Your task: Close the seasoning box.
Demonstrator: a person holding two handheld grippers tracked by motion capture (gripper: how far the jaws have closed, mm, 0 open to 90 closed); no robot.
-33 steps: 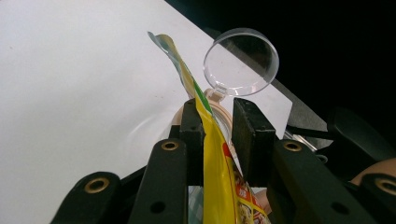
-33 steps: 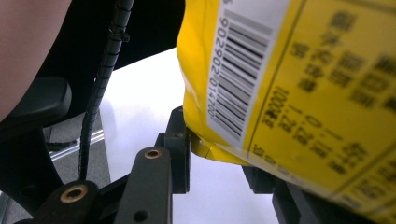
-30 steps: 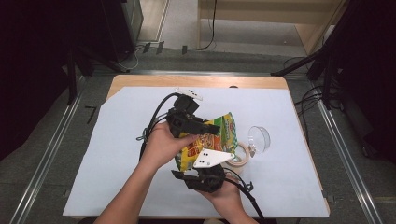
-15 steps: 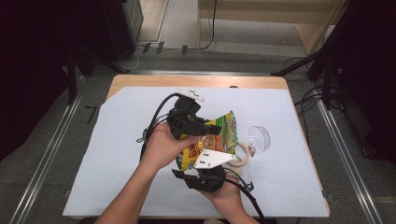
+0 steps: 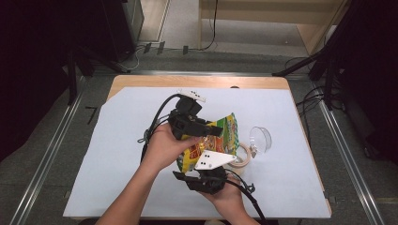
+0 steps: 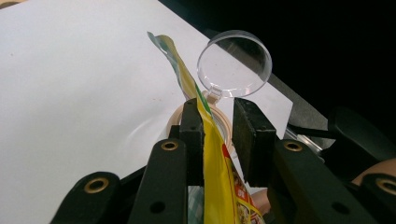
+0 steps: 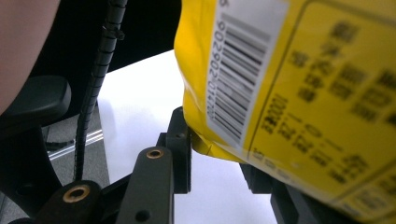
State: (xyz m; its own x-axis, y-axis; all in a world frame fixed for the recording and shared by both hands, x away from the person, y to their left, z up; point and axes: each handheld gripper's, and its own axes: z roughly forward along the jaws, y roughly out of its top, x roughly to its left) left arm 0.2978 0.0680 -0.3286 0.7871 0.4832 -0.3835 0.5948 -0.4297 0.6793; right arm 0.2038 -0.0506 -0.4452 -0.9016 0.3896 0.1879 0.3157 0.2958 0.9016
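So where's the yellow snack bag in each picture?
High view: the snack bag is mid-table, held up between both grippers.
Left gripper view: its thin edge runs up between the black jaws, lower centre.
Right gripper view: its barcode side covers the upper right.
Shared landmark: the white table sheet lies under it in all three.

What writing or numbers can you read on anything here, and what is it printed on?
"9029020" roughly: digits beside the barcode on the yellow snack bag; the rest too blurred to be sure.
Dark printed characters on the bag's back: too blurred to read.
Bag's front in the high view: too small.
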